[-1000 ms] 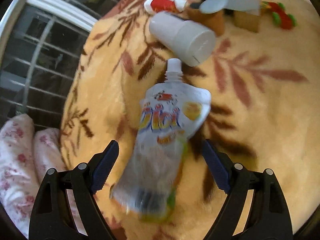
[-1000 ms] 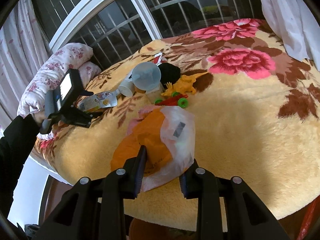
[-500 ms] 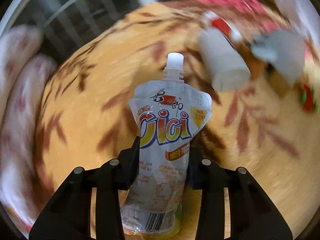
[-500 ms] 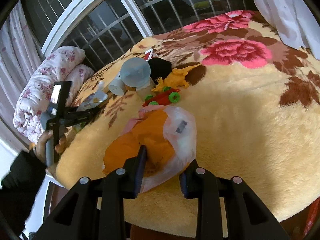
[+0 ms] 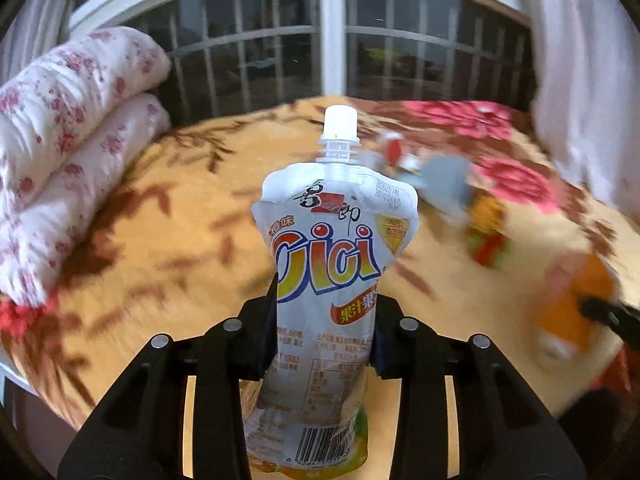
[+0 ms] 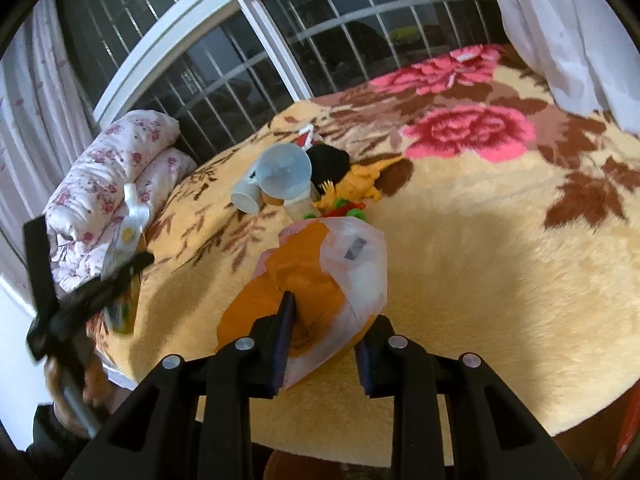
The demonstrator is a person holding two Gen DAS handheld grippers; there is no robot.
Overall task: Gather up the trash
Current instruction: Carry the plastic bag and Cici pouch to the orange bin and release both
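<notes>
A silver juice pouch with a white cap stands upright between the fingers of my left gripper, lifted off the bed; the jaws are closing and the pads press its lower half. The right wrist view shows that pouch blurred at the far left. My right gripper is shut on the near edge of a clear plastic bag with orange trash inside, lying on the blanket. The bag also shows blurred at the right of the left wrist view.
On the flowered yellow blanket lie a white cup, a grey lid, a black item, a yellow toy dinosaur and a red toy car. A folded floral quilt is at the left, a barred window behind.
My left gripper shut on the pouch, lifted it off the blanket and rolled it upright, swinging toward the bag. The right gripper stayed put on the bag.
</notes>
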